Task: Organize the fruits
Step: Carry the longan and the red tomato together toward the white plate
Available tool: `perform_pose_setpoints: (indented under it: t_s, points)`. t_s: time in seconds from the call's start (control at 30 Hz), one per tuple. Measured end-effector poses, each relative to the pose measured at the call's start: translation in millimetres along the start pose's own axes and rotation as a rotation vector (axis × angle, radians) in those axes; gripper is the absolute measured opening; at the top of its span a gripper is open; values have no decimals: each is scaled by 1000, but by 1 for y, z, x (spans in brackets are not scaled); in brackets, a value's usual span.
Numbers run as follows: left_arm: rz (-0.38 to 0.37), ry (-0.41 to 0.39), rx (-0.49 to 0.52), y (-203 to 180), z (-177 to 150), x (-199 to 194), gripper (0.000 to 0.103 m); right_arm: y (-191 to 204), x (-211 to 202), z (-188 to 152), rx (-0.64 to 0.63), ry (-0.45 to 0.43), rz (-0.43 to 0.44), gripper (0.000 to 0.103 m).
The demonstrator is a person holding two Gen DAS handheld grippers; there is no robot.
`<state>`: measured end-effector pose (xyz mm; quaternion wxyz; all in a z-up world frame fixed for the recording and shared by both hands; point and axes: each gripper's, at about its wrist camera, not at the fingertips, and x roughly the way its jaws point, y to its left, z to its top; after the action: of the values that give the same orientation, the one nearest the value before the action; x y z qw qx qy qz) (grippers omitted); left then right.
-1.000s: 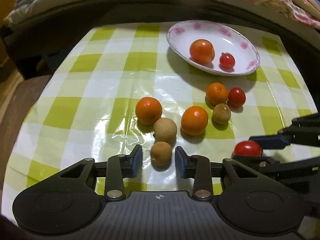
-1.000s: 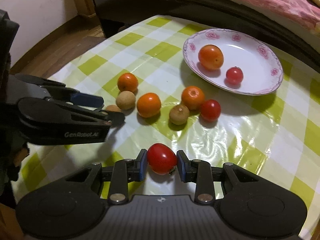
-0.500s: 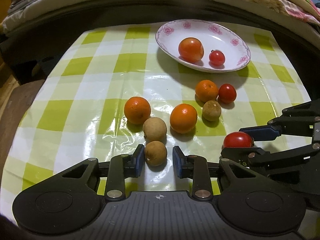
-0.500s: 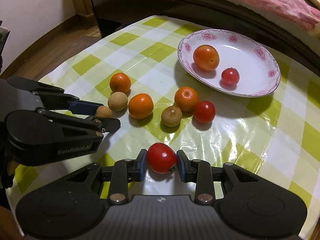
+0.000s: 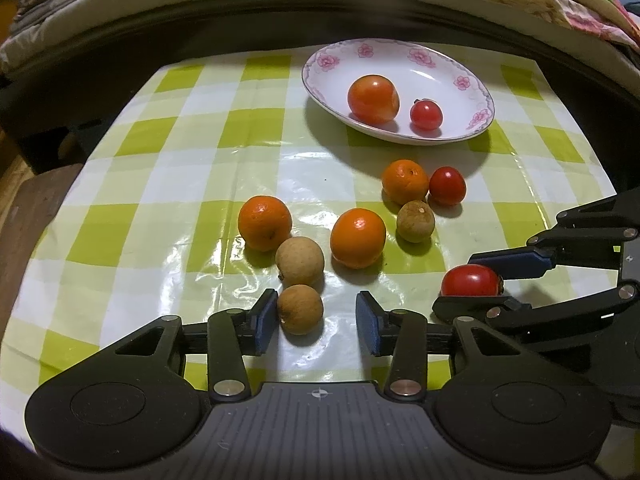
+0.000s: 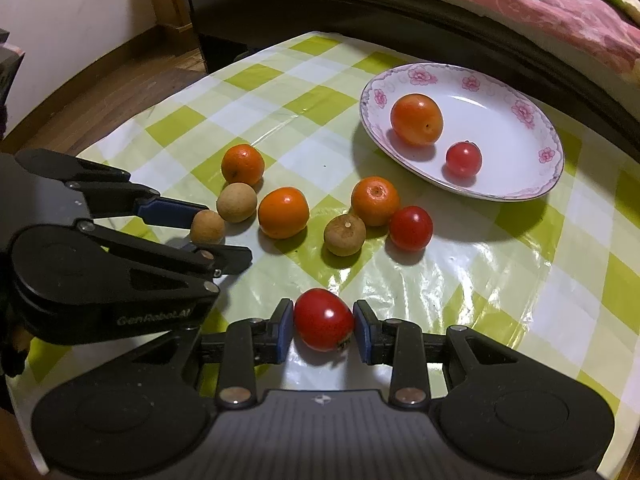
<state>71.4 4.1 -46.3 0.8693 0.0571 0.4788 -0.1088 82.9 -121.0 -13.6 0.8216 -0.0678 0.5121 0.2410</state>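
My left gripper (image 5: 316, 320) sits low over the checked cloth with its jaws opening. A small brown longan (image 5: 300, 309) lies between them against the left pad, with a clear gap to the right pad. My right gripper (image 6: 322, 330) is shut on a red tomato (image 6: 324, 318) that rests on the cloth. The white floral plate (image 5: 440, 76) at the back holds an orange-red tomato (image 5: 373, 98) and a cherry tomato (image 5: 426, 115). Between me and the plate lie three oranges (image 5: 358, 237), two more longans (image 5: 299, 261) and a red tomato (image 5: 447, 185).
The table's green-and-white cloth (image 5: 180, 184) ends in a dark edge on the left, with wooden floor (image 6: 120, 92) below. A bed with a pink floral quilt (image 6: 560, 4) runs behind the table. The two grippers stand close, side by side.
The left jaws closed in around the near longan and have now spread apart again, leaving it on the cloth. The right gripper still holds the red tomato in the same place.
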Motion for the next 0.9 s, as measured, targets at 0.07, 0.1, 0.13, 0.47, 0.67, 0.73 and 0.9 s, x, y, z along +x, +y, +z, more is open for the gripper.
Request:
perform_pose_setpoints:
  t_s: [0.07,0.1,0.13,0.47,0.67,0.73,0.9]
  points:
    - [4,0,-2,-1,0,0,50,0,0,0,-2,0,0,36]
    - [6,0,-3,-1,0,-1,49,0,0,0,-4,1,-1,36]
    - [6,1,-3,-2,0,-1,45,0,0,0,-4,3,-4,36]
    - [2,23,-21,-5,-4,-7,31,-2,-6,-2,9,19,-32,35]
    - [-3,22,-24,-5,-5,-8,31,-1,-15,-5,23,4,-50,35]
    - [-3,18,-24,-6,-4,-8,31,-2,-18,-6,33,1,-56,34]
    - [-8,7,-10,-13,-2,-12,31,-3,-27,-9,59,-14,-71,34]
